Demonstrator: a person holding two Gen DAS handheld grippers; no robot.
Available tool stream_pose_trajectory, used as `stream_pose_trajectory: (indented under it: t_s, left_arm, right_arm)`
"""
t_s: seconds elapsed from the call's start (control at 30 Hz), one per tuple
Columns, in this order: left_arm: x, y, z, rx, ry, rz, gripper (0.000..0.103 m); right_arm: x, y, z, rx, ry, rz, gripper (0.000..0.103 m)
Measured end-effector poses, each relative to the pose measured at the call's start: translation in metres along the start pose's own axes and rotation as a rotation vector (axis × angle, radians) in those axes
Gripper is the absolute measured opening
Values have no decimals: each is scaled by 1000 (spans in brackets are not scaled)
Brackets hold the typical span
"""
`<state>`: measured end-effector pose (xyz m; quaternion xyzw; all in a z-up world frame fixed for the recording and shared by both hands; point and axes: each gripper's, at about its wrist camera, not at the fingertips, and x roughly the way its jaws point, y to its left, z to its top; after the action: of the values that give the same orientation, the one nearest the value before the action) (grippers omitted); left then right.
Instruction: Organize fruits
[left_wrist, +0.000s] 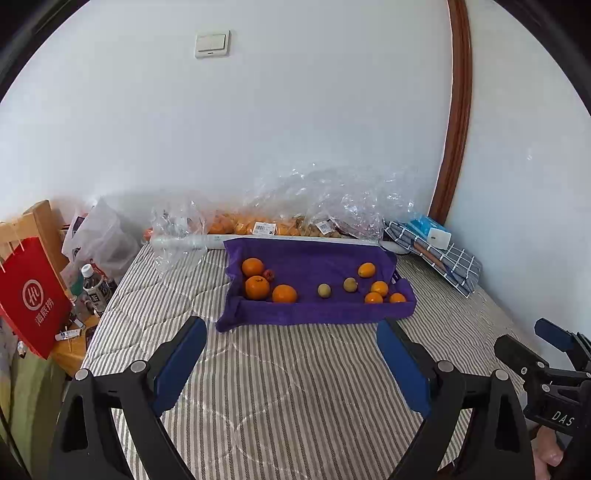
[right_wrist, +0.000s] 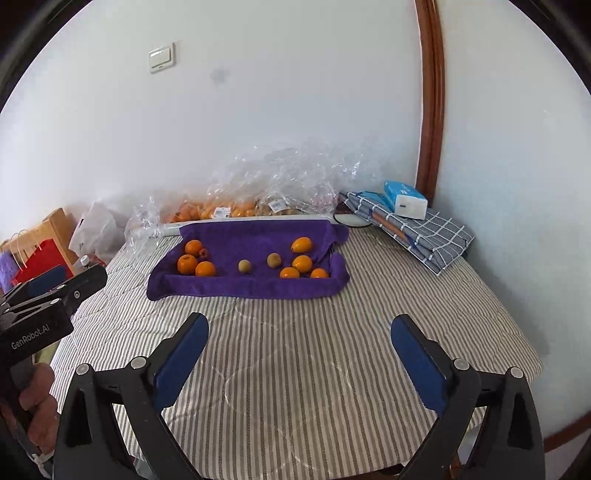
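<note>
A pale wall with a white light switch (left_wrist: 212, 44) backs a table covered in a grey-and-white striped quilted cloth (left_wrist: 280, 380), where fruit lies sorted on a purple terry towel (left_wrist: 314, 258) whose edges turn up like a shallow tray. At the towel's left end sit three round oranges (left_wrist: 257, 287), glossy and deep orange, with one small red fruit (left_wrist: 269, 274) tucked against them. In the middle lie two small yellow-green round fruits (left_wrist: 324, 290), dull-skinned and apart from each other. At the right end are four smaller orange fruits (left_wrist: 379, 288), one oval and set a little farther back, three clustered near the front fold. Behind the towel, crumpled clear plastic bags (left_wrist: 325, 199) hold more orange fruit against the wall, with price labels showing. A folded grey checked cloth (right_wrist: 424, 232) carrying a blue-and-white tissue pack (right_wrist: 404, 199) lies to the right; a red paper bag (left_wrist: 33, 295) and a capped water bottle (left_wrist: 94, 284) stand off the table's left edge. The left gripper (left_wrist: 291, 336) and the right gripper (right_wrist: 300, 332), both with blue pads, hover over the striped cloth short of the towel, each with its jaws spread wide and nothing between them.
</note>
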<state>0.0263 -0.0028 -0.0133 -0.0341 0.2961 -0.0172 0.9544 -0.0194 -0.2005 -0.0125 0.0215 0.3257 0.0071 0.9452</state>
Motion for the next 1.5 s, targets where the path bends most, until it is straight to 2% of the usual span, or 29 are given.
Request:
stream_pose_trajectory:
  t_s: [1.5]
  left_arm:
    - [-10,5,-3,-16,-1,9,93]
  right_arm:
    - [-18,-9,1,41,-25,-1,98]
